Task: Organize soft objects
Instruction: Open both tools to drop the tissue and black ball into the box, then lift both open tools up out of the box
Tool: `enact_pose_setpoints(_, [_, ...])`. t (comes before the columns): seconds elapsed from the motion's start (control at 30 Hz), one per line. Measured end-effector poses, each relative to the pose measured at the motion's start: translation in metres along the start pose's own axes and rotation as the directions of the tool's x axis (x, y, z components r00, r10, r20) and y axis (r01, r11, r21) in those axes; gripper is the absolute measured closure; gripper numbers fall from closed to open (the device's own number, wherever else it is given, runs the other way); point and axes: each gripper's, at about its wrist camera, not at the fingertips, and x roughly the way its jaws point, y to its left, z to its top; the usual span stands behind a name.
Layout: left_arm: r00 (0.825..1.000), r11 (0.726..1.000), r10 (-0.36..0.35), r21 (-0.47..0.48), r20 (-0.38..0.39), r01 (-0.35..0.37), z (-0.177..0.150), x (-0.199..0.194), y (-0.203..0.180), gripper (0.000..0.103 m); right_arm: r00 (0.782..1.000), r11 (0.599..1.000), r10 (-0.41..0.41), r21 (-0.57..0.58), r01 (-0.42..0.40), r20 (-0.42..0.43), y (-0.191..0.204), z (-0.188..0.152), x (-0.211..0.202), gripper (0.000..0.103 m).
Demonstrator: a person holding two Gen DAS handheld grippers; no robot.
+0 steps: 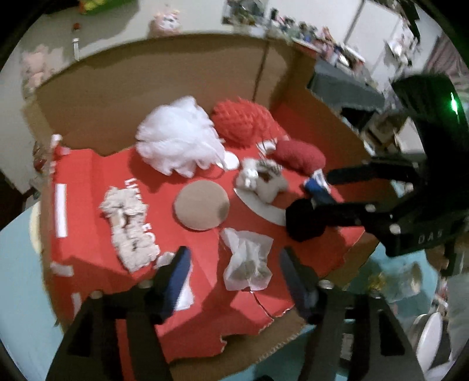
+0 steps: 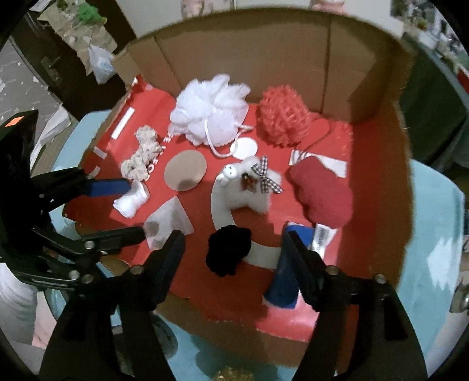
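Partly blurred sachet (image 1: 247, 260), black pompom (image 2: 228, 250) half-hiding white print

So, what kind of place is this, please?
Probably a lived-in home room: a pink plush toy against the wall, cluttered shelves, and a flattened red cardboard box of soft things.

Two mesh puffs (image 2: 211, 110) (image 2: 283, 115), two pads (image 2: 185, 171) (image 2: 244, 148)
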Motion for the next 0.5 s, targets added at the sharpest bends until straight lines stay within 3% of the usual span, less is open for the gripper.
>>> enact_pose_setpoints(0.13, [0.996,0.997,0.048,-0.061,0.071,-0.044,-0.006,-0.019,-0.001,0.013,0.990,0.994,-0.110,0.007,0.110,0.085,0.011,-0.018,-0.022,0.023])
enact_pose_setpoints(0.3, [0.981,0.986,0.140,-0.107,0.132,-0.127,-0.017,-0.035,-0.007,0.005,0.969,0.980,-0.197,0.060,0.190,0.149,0.016,-0.038,-0.032,0.022])
enact_pose_setpoints(0.5, [0.962,0.965,0.237,-0.147,0.139,-0.216,-0.030,-0.038,-0.011,0.004,0.962,0.972,-0.222,0.115,0.206,0.159,0.011,-0.051,-0.029,0.022])
